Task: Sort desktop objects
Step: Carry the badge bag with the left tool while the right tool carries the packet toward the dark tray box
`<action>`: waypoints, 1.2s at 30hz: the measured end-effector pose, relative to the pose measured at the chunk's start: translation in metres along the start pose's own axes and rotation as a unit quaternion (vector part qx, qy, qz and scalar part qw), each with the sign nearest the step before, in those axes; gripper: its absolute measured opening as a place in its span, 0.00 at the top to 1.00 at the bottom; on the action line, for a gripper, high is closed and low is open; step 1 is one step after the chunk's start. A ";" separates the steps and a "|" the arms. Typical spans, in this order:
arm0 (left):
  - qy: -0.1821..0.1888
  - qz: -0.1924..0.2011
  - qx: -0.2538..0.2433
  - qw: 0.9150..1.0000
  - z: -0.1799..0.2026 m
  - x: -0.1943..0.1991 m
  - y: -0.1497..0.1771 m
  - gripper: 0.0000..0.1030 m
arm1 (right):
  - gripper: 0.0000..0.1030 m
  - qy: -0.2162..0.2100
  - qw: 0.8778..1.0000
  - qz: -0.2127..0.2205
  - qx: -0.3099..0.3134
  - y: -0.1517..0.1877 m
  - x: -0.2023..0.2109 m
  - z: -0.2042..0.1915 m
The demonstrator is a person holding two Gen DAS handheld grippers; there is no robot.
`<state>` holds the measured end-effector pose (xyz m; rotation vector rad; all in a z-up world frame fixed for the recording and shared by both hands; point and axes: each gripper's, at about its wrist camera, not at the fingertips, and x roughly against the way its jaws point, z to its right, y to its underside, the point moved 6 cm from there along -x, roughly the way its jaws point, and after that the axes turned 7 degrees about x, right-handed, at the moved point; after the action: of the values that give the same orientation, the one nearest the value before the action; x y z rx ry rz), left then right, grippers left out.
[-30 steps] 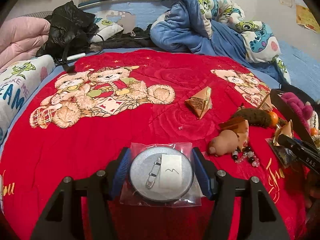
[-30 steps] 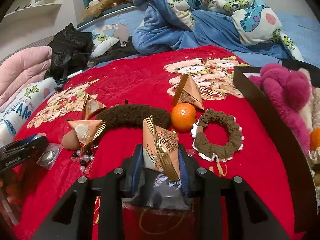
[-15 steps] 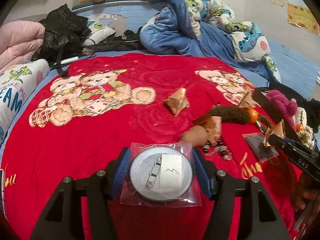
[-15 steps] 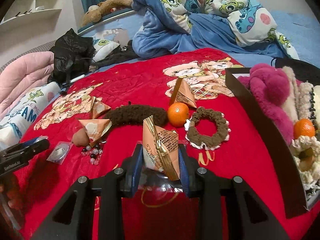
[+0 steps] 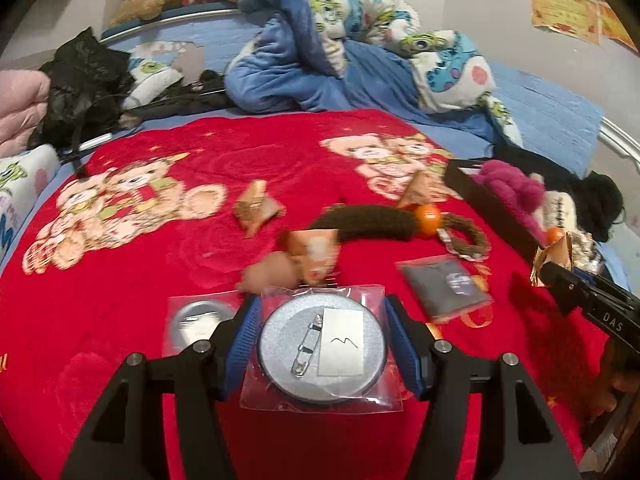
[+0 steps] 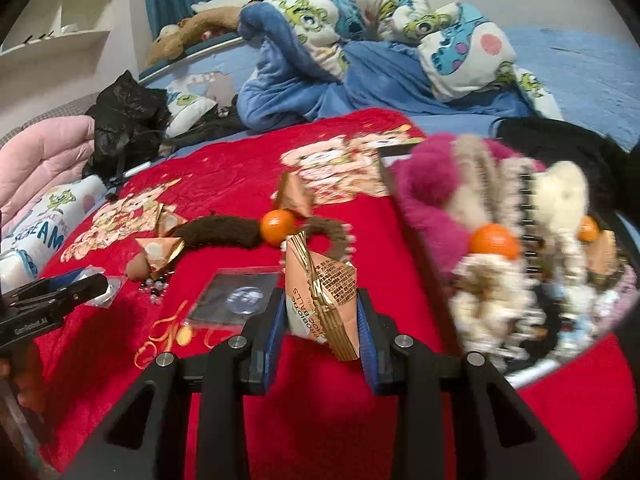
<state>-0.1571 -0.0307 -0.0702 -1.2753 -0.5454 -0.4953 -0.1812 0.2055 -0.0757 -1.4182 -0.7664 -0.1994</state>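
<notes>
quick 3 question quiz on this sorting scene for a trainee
1. True or false: the left gripper is empty.
2. What does the right gripper hold? A) orange B) gold-edged snack packet C) brown scrunchie
3. What surface do the loose items lie on?

Key:
1. False; it holds a bagged pin badge.
2. B, the snack packet.
3. A red blanket with a bear print.

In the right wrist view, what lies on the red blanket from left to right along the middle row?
Triangular snack packet → brown fuzzy band → orange → brown scrunchie → black tray's edge.
</notes>
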 end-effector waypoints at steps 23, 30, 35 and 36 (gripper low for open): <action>0.118 -0.029 -0.099 0.988 0.207 -0.008 0.035 0.39 | 0.69 0.083 0.992 0.023 -0.090 0.058 0.107 0.137; 0.135 -0.031 -0.114 0.984 0.240 -0.008 0.037 0.39 | 0.69 0.086 0.990 0.027 -0.104 0.065 0.115 0.151; 0.142 -0.034 -0.115 0.983 0.249 -0.007 0.034 0.39 | 0.69 0.084 0.990 0.031 -0.111 0.064 0.118 0.152; 0.146 -0.037 -0.114 0.982 0.251 -0.006 0.032 0.39 | 0.69 0.086 0.990 0.032 -0.111 0.063 0.118 0.151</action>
<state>-0.1684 0.2216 -0.0476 -1.3718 -0.2939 -0.8106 -0.1118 0.3946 -0.0630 -1.6096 -0.5680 -0.3619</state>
